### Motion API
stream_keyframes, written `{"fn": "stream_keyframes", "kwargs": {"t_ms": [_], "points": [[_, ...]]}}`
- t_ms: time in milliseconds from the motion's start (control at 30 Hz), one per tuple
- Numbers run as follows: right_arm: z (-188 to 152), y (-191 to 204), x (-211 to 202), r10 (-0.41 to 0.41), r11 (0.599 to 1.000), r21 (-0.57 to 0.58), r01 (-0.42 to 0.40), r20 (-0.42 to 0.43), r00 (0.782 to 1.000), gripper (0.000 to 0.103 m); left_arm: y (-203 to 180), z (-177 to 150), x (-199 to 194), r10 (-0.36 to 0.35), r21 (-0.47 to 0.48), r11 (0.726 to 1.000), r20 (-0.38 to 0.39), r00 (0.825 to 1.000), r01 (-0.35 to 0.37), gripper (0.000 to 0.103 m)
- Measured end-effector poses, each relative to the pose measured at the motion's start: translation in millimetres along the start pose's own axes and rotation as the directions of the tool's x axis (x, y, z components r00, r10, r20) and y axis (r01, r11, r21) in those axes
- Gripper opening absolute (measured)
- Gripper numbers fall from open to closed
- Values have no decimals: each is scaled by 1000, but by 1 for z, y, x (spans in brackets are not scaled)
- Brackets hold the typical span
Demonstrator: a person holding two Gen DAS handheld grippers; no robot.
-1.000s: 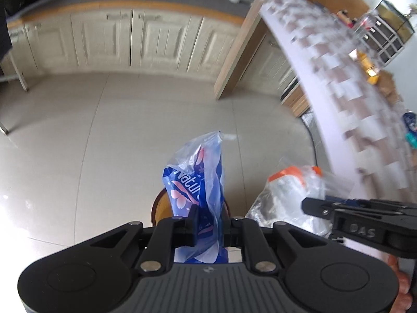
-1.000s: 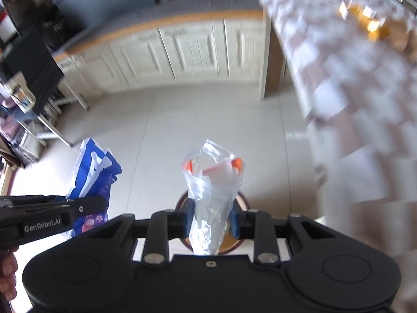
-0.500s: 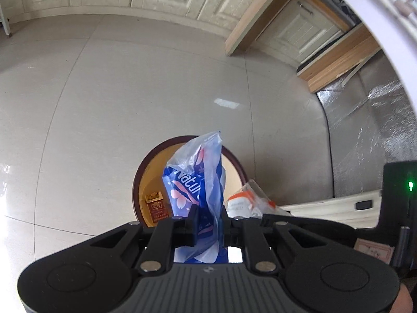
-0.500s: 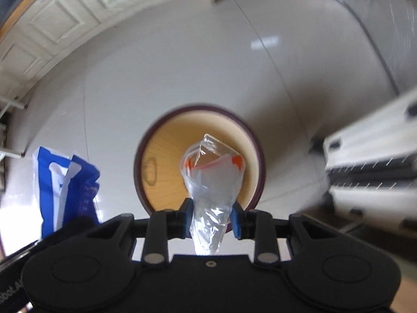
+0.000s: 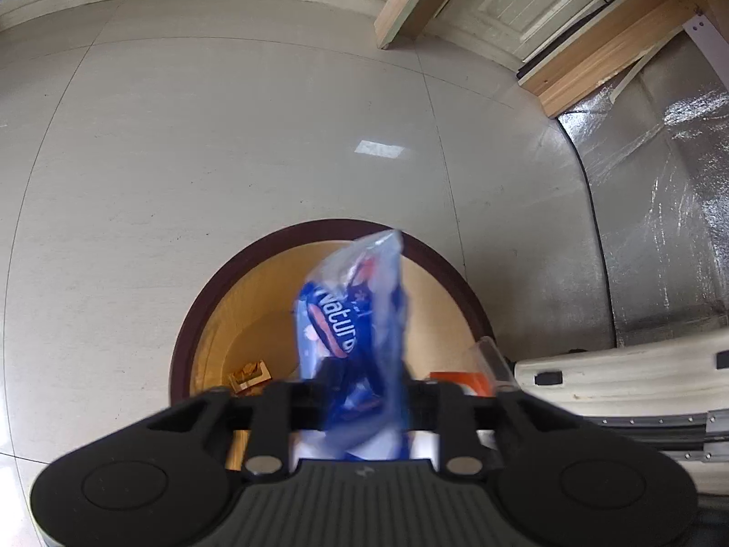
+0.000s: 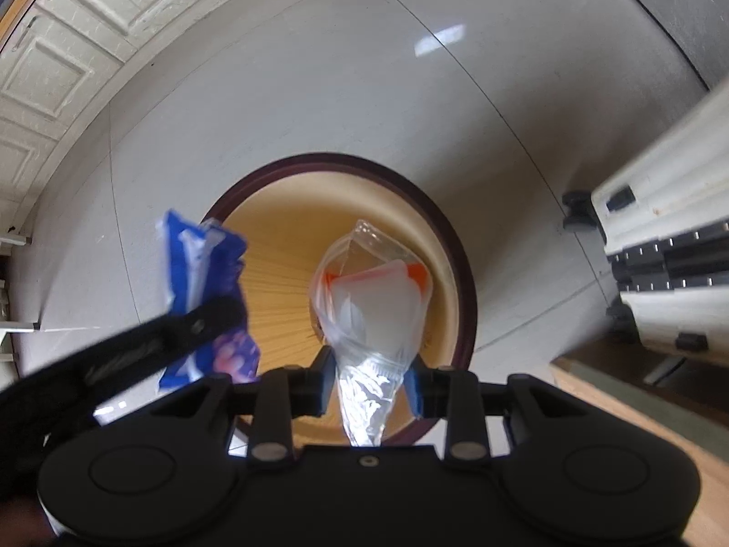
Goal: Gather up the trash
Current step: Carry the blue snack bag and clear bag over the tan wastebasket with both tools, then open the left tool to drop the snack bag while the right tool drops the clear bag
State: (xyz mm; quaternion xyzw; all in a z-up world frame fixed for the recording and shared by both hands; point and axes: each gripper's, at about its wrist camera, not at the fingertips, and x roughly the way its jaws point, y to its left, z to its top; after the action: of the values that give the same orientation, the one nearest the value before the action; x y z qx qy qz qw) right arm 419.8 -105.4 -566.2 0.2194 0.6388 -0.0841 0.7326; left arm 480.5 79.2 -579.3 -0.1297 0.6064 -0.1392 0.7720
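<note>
Now both grippers hang steeply over the round waste bin (image 6: 460,273), a dark-rimmed tub with a tan inside standing on the pale tiled floor (image 5: 228,146), whereas a second ago the cameras looked out across the room at the cream cabinets and a checked worktop, with the bin only a sliver behind the bags. The left gripper (image 5: 364,392) has its jaws opening, and the blue printed wrapper (image 5: 353,319) between them is blurred and slack, no longer pinched flat as it was half a second ago; whether the pads touch it cannot be told. From the right wrist view that wrapper (image 6: 205,282) sits over the bin's left rim. The right gripper (image 6: 371,380) is also opening its jaws, with the clear plastic bag (image 6: 373,310) holding something white and orange between the blue pads, a gap showing at each side; it hangs above the bin's middle. A small brown scrap (image 5: 249,376) lies on the bin's bottom. A white appliance (image 6: 660,246) stands on the right.
</note>
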Motion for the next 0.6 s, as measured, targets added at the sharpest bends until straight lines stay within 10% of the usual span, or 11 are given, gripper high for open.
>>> {"fn": "stream_keyframes", "kwargs": {"t_ms": [600], "points": [[-11,-7,1,-11,996,-90,10,-2,1000,67,28,-37,-21,133,10,991,-57,989,-133,69]]}}
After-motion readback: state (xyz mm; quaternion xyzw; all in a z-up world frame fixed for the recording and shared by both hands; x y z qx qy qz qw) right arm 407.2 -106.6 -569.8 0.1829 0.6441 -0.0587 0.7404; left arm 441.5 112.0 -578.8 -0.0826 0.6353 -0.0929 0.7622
